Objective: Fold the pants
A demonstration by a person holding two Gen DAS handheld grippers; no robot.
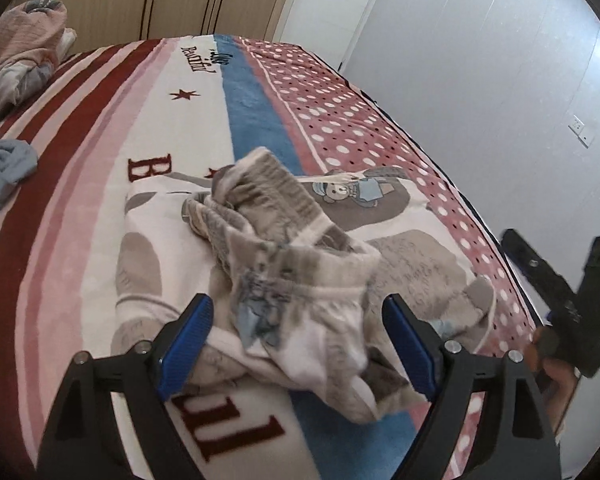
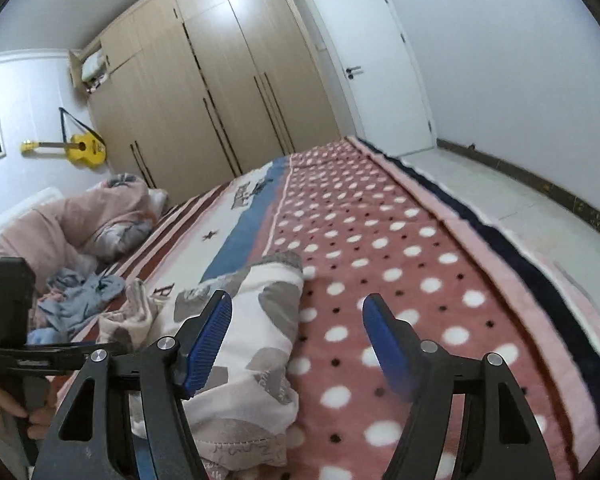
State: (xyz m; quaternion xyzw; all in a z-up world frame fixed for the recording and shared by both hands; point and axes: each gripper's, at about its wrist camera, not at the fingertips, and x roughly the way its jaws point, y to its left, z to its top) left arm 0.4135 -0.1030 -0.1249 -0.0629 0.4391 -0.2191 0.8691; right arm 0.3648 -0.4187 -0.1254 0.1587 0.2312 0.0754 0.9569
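Note:
The pants [image 1: 300,264] are white and grey with a blue bear print. They lie crumpled in a heap on the patterned bed blanket [image 1: 80,168]. My left gripper [image 1: 300,332] hovers over the near end of the heap, open, its blue pads [image 1: 192,336] either side of the cloth and not pressing it. In the right wrist view my right gripper [image 2: 296,336] is open over the dotted blanket [image 2: 380,240], with the pants [image 2: 256,320] under its left finger and nothing between the pads. The black frame of my right gripper [image 1: 580,292] shows at the bed's right edge.
A pink duvet pile [image 2: 80,220] and a blue-grey garment [image 2: 76,296] lie at the bed's far left. The wardrobe [image 2: 204,80] and a white door [image 2: 376,68] stand beyond the bed. Tiled floor [image 2: 500,200] runs along the right edge. A hand [image 2: 40,416] holds the left gripper's frame [image 2: 12,308].

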